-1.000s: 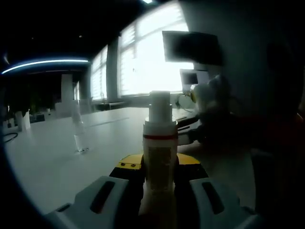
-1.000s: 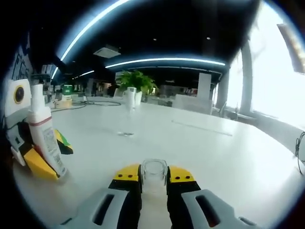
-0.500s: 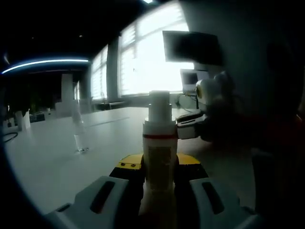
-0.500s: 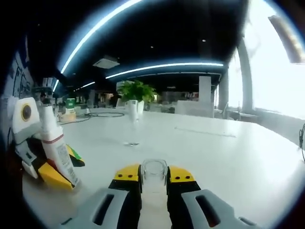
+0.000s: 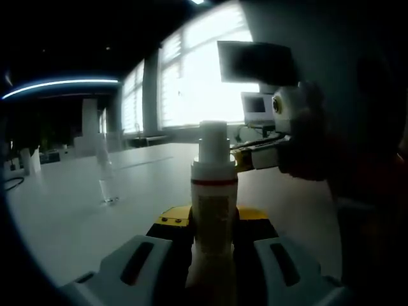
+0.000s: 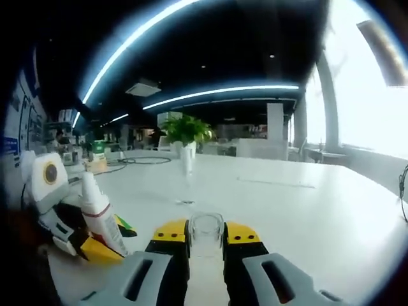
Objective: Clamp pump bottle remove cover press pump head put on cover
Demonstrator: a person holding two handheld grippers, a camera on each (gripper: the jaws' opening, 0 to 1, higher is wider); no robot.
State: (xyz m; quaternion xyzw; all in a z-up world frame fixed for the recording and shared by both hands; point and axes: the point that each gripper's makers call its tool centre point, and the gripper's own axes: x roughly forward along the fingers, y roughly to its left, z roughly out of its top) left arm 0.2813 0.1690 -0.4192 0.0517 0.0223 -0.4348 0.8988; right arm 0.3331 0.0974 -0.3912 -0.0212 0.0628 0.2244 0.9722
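- Since a second ago, we have lifted the right gripper [image 6: 206, 255]: seen from the left gripper view, the right gripper [image 5: 264, 155] now sits higher beside the pump head, and in its own view the bottle has dropped lower and to the left.
- We keep the left gripper [image 5: 213, 255] clamped on the pump bottle [image 5: 214, 210], which stands upright between its jaws, uncovered pump head [image 5: 213, 141] at the top and a red band below the collar.
- Our right gripper is closed on the clear cover [image 6: 206, 231], its round open end facing forward between the jaws.
- From the right gripper view we see the left gripper [image 6: 70, 220] from the side, with the pump bottle [image 6: 101, 215] tilted in the picture just above the white desk [image 6: 306, 217].
- On the desk [image 5: 64, 217], the left gripper view shows a small clear glass-like vessel [image 5: 107, 185] well apart from the bottle; we cannot tell whether anything is in it.
- Farther off, the right gripper view shows a potted plant [image 6: 186, 135] in a white pot.
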